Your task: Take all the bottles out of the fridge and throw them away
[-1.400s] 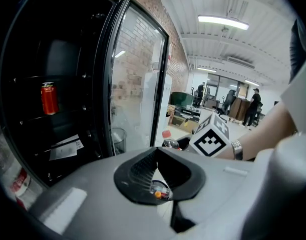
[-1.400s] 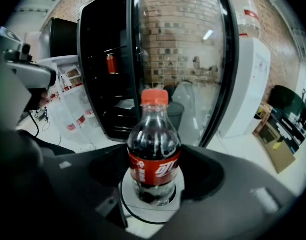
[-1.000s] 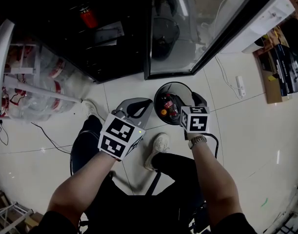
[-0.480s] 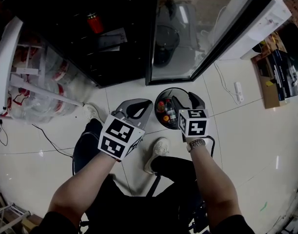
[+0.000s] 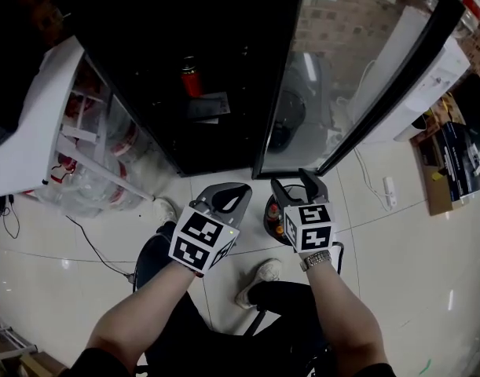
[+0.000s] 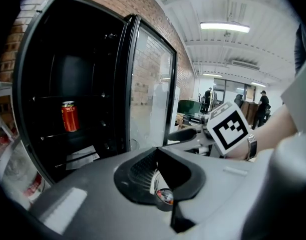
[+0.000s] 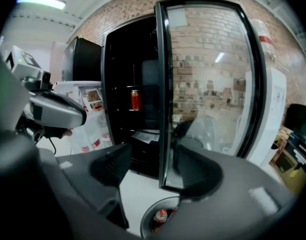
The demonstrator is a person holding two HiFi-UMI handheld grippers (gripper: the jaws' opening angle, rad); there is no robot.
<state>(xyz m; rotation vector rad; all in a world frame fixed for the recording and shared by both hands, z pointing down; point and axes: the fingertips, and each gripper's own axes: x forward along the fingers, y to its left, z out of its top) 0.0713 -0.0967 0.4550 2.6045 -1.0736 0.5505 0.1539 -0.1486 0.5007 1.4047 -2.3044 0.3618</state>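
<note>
1 red bottle (image 5: pixel 192 78) is all that shows inside the open fridge (image 5: pixel 224 144) in the head view. It stands upright on a shelf, up and a little left of both grippers. The left gripper (image 5: pixel 230 195) has its fingers brought together at the tips, with nothing in them. The right gripper (image 5: pixel 294 185) has its fingers spread wide and empty. Between the 2 grippers and below them, the bin (image 5: pixel 269 213) sits on the floor just in front of the glass door's (image 5: pixel 342 77) lower edge.

In the left gripper view the fingers meet in a closed loop at the left gripper's (image 6: pixel 158 151) tips, and the bin shows through the hole. The red bottle (image 6: pixel 69 116) stands well to the left, deep in the fridge, long axis vertical.

In the right gripper view the right gripper (image 7: pixel 155 169) has just been closing slightly, yet its fingers stand well apart with only the floor and bin (image 7: pixel 160 216) seen between them. The door's edge rises straight ahead, and the red bottle (image 7: pixel 135 100) lies just left of that edge, well apart from the fingers.

Judging from this, the bottle must be approached from left of the door edge. The left gripper looks nearer that opening, but the right is the 1 already open.
</note>
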